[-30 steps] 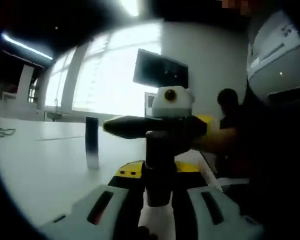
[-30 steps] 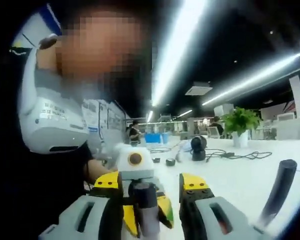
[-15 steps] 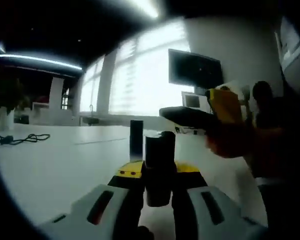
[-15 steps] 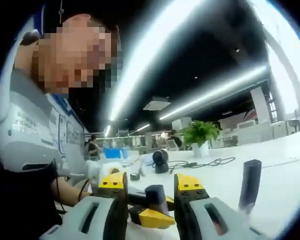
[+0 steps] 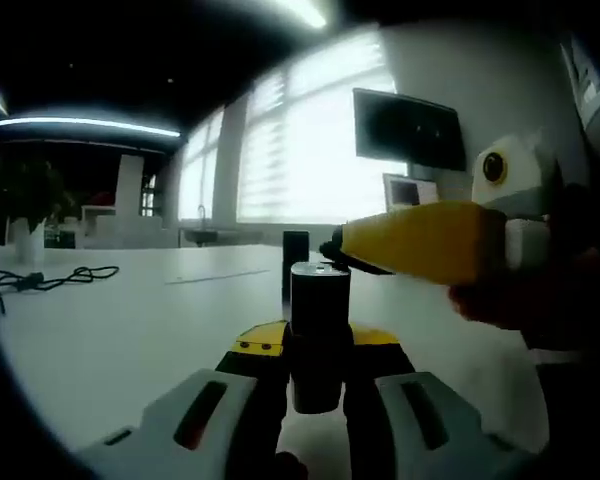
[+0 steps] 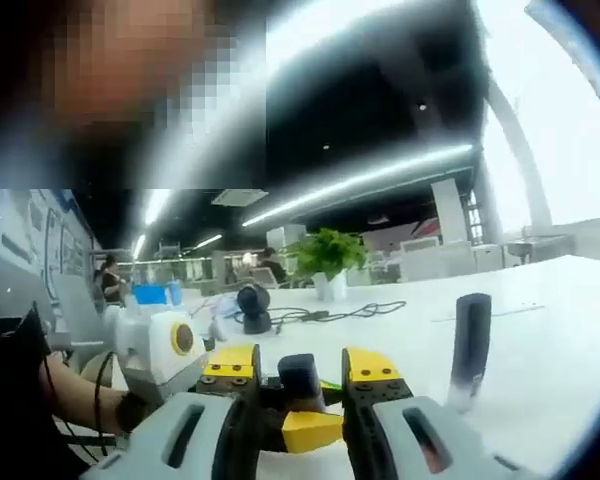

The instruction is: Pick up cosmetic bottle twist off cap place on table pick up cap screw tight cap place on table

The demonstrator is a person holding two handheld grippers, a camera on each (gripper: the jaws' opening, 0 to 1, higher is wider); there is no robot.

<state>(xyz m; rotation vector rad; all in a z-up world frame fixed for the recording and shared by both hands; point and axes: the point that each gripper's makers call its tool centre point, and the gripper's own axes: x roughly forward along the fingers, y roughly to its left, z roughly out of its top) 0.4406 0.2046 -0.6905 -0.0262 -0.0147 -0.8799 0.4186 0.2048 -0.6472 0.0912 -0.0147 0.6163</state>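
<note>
In the left gripper view, a potted plant [image 5: 22, 212] and a loose black cable [image 5: 50, 278] sit at the far left of the white table [image 5: 110, 340]. At centre, the left gripper [image 5: 317, 372] pinches the dark cosmetic bottle [image 5: 319, 335] between its yellow-tipped jaws; the bottle stands upright in the grip, its flat top above the jaw tips. Just behind it, farther along the table, a slim dark cylinder [image 5: 296, 262] stands upright; it looks like the cap, though the view is too dim to be sure. From the right, the right gripper [image 5: 342, 243] reaches in with its yellow body lying level, its dark tips close beside the upper part of the bottle and that cylinder; whether they touch either one cannot be told. A dark wall screen [image 5: 409, 130] hangs above it. In the right gripper view, the left gripper's white housing [image 6: 160, 345] is at the left with a person's forearm [image 6: 75, 400] behind it. At centre, the right gripper's [image 6: 299, 385] own jaws stand apart, and between them are the dark bottle top [image 6: 300, 378] and a yellow tip [image 6: 313, 430] of the left gripper, with gaps on both sides. To the right, the slim cylinder [image 6: 471, 345] stands alone on the table, well clear of the jaws.
</note>
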